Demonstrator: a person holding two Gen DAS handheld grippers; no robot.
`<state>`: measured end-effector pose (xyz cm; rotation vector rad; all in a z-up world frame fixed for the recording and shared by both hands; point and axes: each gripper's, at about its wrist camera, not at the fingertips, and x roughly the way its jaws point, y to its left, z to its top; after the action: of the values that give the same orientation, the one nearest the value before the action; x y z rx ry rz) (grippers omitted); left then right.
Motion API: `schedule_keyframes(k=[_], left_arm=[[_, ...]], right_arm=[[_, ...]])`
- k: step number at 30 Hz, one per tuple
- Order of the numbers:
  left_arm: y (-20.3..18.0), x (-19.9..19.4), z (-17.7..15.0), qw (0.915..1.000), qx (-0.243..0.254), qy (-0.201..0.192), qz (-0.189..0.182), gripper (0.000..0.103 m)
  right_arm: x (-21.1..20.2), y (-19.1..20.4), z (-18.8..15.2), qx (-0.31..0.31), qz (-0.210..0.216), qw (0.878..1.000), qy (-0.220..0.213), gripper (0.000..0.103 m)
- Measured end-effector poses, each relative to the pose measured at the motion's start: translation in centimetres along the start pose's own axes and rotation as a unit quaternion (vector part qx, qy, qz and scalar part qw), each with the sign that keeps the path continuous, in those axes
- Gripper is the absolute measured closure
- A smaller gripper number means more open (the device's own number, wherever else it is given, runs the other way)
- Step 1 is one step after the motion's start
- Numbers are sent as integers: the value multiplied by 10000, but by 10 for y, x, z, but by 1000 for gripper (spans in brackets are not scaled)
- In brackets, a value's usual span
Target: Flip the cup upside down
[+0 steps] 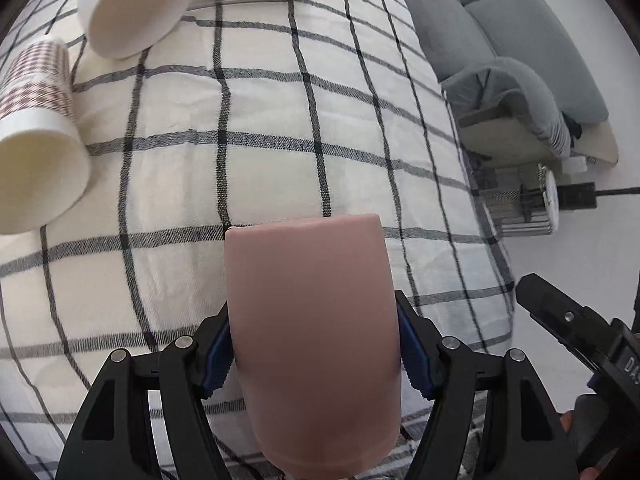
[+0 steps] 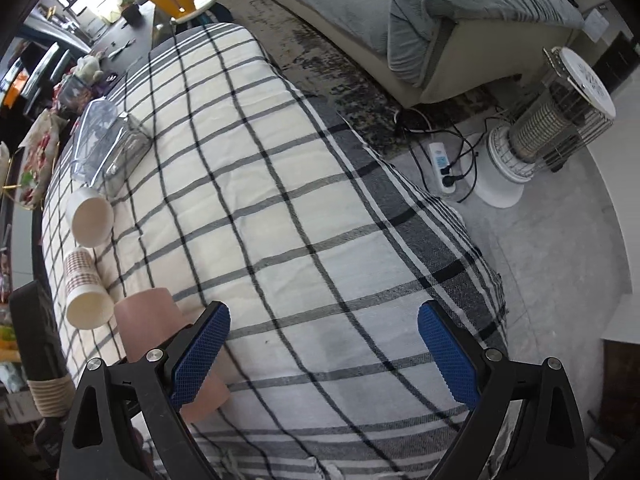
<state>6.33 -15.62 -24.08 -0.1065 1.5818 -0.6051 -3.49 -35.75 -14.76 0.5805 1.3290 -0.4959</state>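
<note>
My left gripper [image 1: 316, 356] is shut on a pink cup [image 1: 312, 320], its blue pads pressed on both sides, with the cup's flat base pointing away from me over the checked tablecloth [image 1: 280, 120]. The pink cup also shows at the lower left of the right wrist view [image 2: 148, 320], partly behind my right finger. My right gripper [image 2: 324, 354] is open and empty above the tablecloth [image 2: 280, 200], to the right of the pink cup.
Two paper cups lie on their sides at the left: a white one [image 1: 136, 8] [image 2: 92, 216] and a patterned one [image 1: 36, 152] [image 2: 84, 292]. A clear container [image 2: 104, 140] sits behind them. A grey sofa [image 2: 400, 8], heater [image 2: 548, 120] and power strip [image 2: 440, 164] stand off the table's right edge.
</note>
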Motion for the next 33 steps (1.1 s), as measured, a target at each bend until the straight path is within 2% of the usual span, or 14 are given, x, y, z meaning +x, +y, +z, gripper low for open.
schedule_keyframes(k=[4, 8, 15, 17, 20, 22, 24, 26, 29, 33], left_arm=[[-4, -2, 0, 9996, 145, -150, 199, 32], [-8, -16, -4, 9988, 218, -345, 282, 19], [-1, -61, -28, 9963, 219, -719, 414, 17], [5, -82, -37, 9936, 120, -989, 540, 14], [16, -115, -50, 9835, -83, -1543, 942, 9], [24, -137, -56, 9709, -217, -1969, 1347, 9], [33, -152, -59, 9613, -344, -2252, 1547, 9], [43, -166, -60, 9511, -500, -2537, 1687, 9], [56, -179, -62, 9416, -680, -2797, 1746, 9], [75, -185, -62, 9367, -907, -2928, 1694, 8]], right_arm=[[6, -1, -1, -1, 57, 10000, 77, 8], [-1, -1, -2, -24, 94, 10000, 3, 8], [-26, 17, -6, -263, 262, 9992, -172, 8], [-32, 29, -7, -414, 366, 9984, -144, 8], [-30, 54, -7, -715, 654, 9952, 170, 8], [-21, 68, -6, -838, 819, 9917, 528, 8], [-9, 87, -5, -964, 878, 9870, 938, 8], [4, 107, -1, -1213, 778, 9816, 1256, 8], [22, 141, 2, -1646, 535, 9709, 1653, 8], [46, 167, 5, -1923, 165, 9605, 2004, 8]])
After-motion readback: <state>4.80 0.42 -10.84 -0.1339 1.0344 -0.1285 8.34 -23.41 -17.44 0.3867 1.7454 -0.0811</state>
